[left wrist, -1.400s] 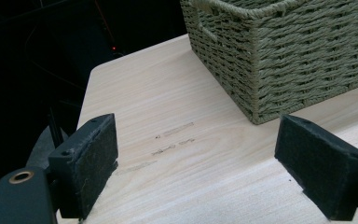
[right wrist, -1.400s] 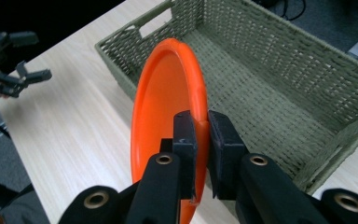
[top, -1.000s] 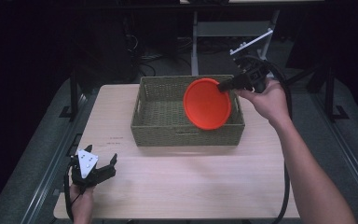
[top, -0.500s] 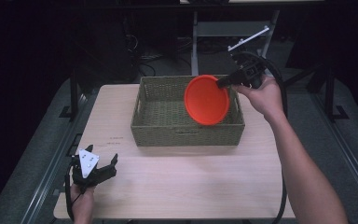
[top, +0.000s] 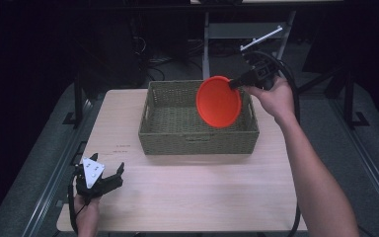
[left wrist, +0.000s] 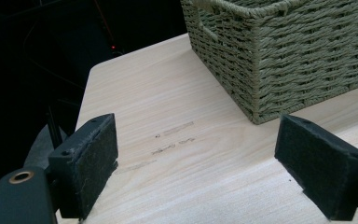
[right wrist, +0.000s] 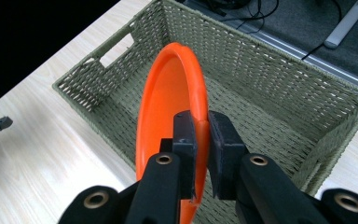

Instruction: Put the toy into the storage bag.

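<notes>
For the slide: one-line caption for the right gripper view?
Right gripper pinches the rim of an orange plate, holding it on edge above a woven basket.

Light wooden table (top: pixel 187 197). Olive-green woven rectangular basket (top: pixel 197 140) toward far edge. Right gripper (top: pixel 238 83) clamps rim of round orange plastic plate (top: pixel 218 101), tilted above basket. Left gripper (top: pixel 112 176) near front-left corner, jaws spread.

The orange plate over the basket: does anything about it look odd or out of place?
Nothing is damaged or spilled. The orange plate is only tilted on edge, pinched at its rim by the right claw above the woven basket, not lying flat inside it. The left claw rests open on the table, holding nothing.
</notes>
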Demonstrator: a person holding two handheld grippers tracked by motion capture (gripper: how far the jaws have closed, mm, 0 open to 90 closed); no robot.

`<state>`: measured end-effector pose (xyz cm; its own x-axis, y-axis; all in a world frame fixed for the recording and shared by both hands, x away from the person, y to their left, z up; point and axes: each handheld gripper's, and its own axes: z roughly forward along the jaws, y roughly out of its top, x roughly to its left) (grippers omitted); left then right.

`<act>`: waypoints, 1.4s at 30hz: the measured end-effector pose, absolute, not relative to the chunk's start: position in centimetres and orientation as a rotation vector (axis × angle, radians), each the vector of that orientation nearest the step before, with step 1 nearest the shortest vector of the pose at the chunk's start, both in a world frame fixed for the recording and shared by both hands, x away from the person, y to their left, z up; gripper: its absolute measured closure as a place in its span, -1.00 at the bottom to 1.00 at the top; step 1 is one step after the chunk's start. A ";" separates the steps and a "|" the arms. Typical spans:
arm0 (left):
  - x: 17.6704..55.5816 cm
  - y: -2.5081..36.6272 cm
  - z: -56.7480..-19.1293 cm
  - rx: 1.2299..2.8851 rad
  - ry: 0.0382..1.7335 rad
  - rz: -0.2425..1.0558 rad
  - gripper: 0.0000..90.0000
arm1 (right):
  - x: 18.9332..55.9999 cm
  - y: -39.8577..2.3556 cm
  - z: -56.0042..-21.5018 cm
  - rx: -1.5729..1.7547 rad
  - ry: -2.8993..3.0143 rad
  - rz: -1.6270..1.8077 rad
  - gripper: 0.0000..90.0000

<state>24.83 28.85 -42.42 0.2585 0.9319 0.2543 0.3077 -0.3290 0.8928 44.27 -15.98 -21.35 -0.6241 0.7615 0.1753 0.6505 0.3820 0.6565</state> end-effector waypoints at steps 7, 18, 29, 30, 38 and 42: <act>24.8 28.6 -42.5 1.791 1.123 1.066 -0.72 | 45.3 -15.6 -22.2 1.313 2.455 1.064 0.82; 24.8 28.7 -42.5 1.785 1.132 1.058 -0.72 | 46.4 -15.4 -23.2 1.356 2.433 1.050 0.82; 24.8 28.7 -42.4 1.799 1.128 1.063 -0.72 | 47.5 -15.3 -24.5 1.389 2.431 1.020 0.82; 24.8 28.7 -42.4 1.799 1.127 1.062 -0.72 | 47.6 -15.3 -24.6 1.392 2.429 1.021 0.82; 24.8 28.7 -42.4 1.791 1.130 1.063 -0.72 | 48.0 -15.0 -25.5 1.409 2.425 1.032 0.82; 24.8 28.8 -42.4 1.782 1.134 1.064 -0.72 | 48.4 -15.0 -26.5 1.425 2.438 1.012 0.82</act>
